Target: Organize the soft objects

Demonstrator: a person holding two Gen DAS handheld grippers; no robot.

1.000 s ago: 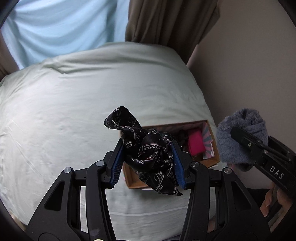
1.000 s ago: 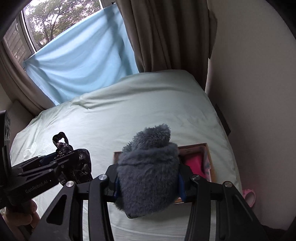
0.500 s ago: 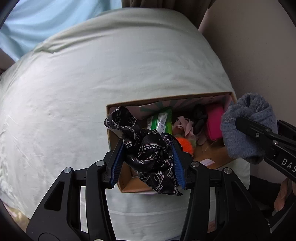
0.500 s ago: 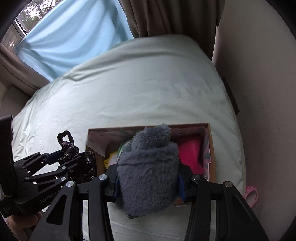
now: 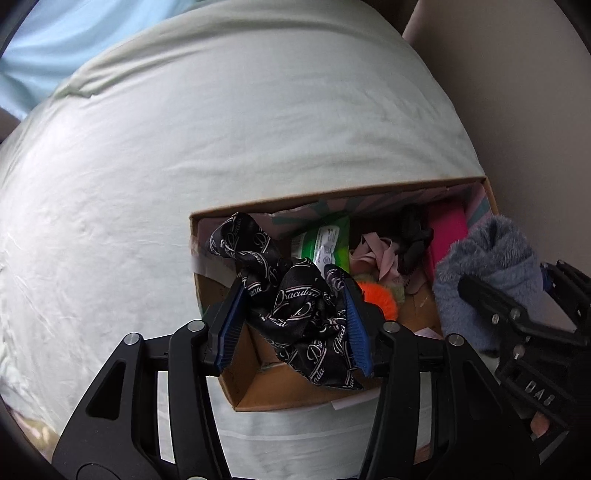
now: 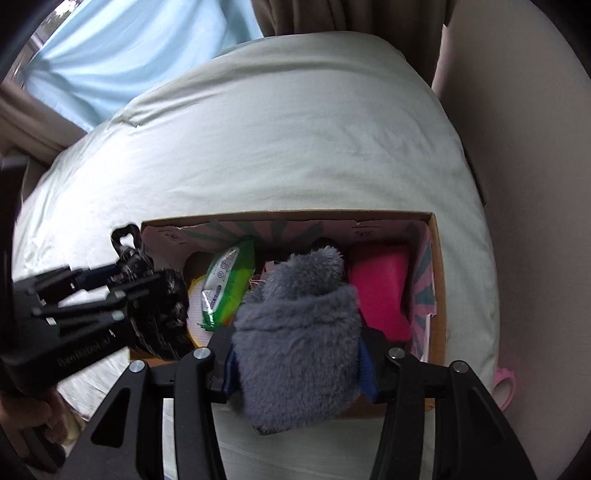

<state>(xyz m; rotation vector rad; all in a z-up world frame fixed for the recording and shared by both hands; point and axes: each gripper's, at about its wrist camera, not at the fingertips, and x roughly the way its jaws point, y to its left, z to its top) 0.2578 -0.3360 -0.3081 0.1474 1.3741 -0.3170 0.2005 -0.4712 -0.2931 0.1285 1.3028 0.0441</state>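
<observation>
**Two loaded grippers over the open box**

Two grippers are in my views, both pointing steeply down over the cardboard box [image 5: 236, 384] on the bed [image 5: 221, 122]. My left gripper [image 5: 293, 325] has the black printed scarf [image 5: 295, 302] bunched between its blue pads [image 5: 231, 325]; the jaws have just been opening, the left-hand pad seems to have a sliver of gap beside the cloth, and the scarf hangs between them over the box's left end, a loop of it rising against the far wall. Whether the pads still pinch it I cannot tell. My right gripper [image 6: 297, 360] has the grey fleecy sock [image 6: 299, 332] filling the whole space between its fingers; these jaws have also just been opening, though the fleece hides both pads, so their contact is beyond me. The sock sits above the middle of the box's near edge.

Inside the box, from the left end: a green wipes packet [image 6: 229, 284] lying on something yellow and white, an orange fluffy thing [image 5: 380, 301], pale pink straps [image 5: 376, 253], a black scrunchie [image 5: 415, 236] by the far wall, and a hot pink pouch [image 6: 380, 291] against the right end. The inner walls carry a pink and teal sunburst print.

The box rests near the bed's right edge, by the beige wall [image 6: 535, 184]. A pink item [image 6: 504, 384] peeks out below that edge. Blue cloth [image 6: 129, 48] and a brown curtain [image 6: 332, 16] lie beyond the bed's far end.
</observation>
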